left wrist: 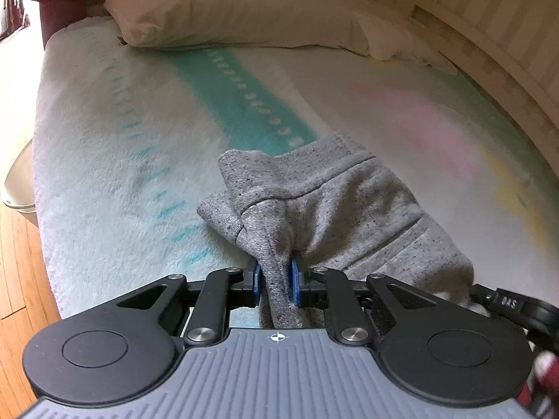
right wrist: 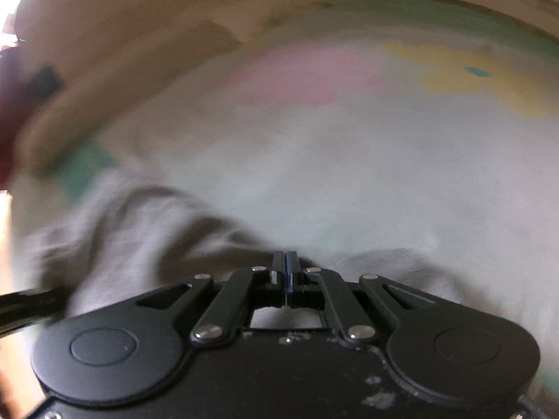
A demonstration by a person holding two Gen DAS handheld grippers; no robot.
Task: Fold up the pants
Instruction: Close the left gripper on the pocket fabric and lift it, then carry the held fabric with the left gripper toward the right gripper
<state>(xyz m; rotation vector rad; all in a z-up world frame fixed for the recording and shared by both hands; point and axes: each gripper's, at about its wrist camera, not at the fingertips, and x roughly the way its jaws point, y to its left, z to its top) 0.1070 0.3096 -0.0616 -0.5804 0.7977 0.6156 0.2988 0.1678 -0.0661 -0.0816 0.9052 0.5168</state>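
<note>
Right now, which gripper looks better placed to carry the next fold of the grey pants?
Left, probably. The left gripper is shut on a bunched fold of the grey pants in a sharp view. The right gripper looks shut too, but blur hides any cloth between its fingers.

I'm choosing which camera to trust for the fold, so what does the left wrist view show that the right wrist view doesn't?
Only the left wrist view shows the pillow, the wood floor, and the left hand-held gripper clamped on a bunched fold of the gray pants. Only the right wrist view, which is blurred, shows the right hand-held gripper with fingers together; whether it pinches cloth is unclear. Both show the pants, the pastel blanket and the wooden bed frame.
</note>
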